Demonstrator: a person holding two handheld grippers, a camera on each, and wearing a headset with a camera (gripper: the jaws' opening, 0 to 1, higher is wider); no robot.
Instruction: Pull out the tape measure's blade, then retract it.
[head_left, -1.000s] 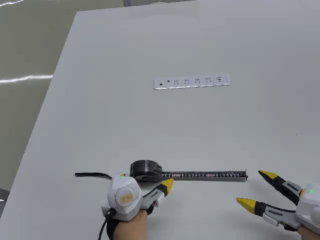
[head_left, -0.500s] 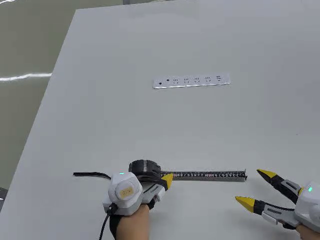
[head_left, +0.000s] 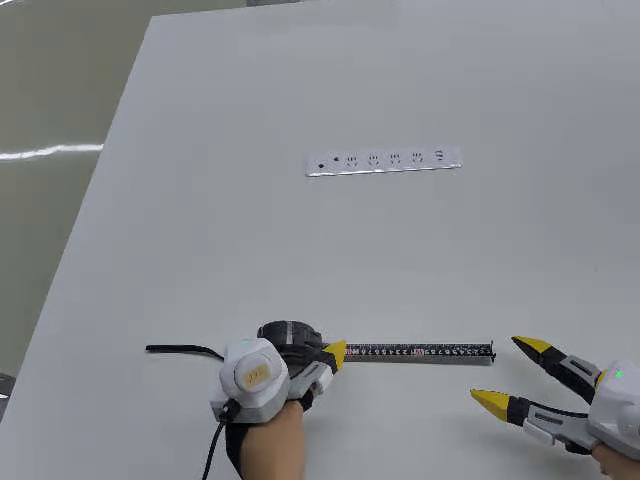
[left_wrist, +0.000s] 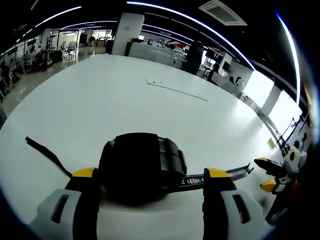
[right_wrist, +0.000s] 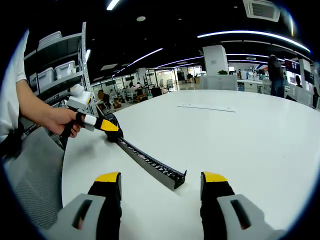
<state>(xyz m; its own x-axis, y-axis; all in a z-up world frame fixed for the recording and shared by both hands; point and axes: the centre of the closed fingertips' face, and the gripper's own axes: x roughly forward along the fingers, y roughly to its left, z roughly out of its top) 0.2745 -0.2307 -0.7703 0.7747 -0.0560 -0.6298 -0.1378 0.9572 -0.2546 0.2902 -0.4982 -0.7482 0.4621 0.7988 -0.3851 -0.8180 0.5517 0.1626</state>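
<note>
The left claw has crept forward since a second ago and now straddles the tape measure, jaws spread wide, one jaw standing clear of the black case. The right claw hangs open just beside the tip of the blade, hardly shifted. The blade lies flat, drawn out rightwards near the near edge of the desk. A black strap trails towards the left edge. Bare desk stretches beyond to a power strip.

Worktop smooth, matt white. Case black plastic, ribbed, dull. Blade dark, matt, printed marks. Strap black, cloth-like. Power strip silvery, shiny.
</note>
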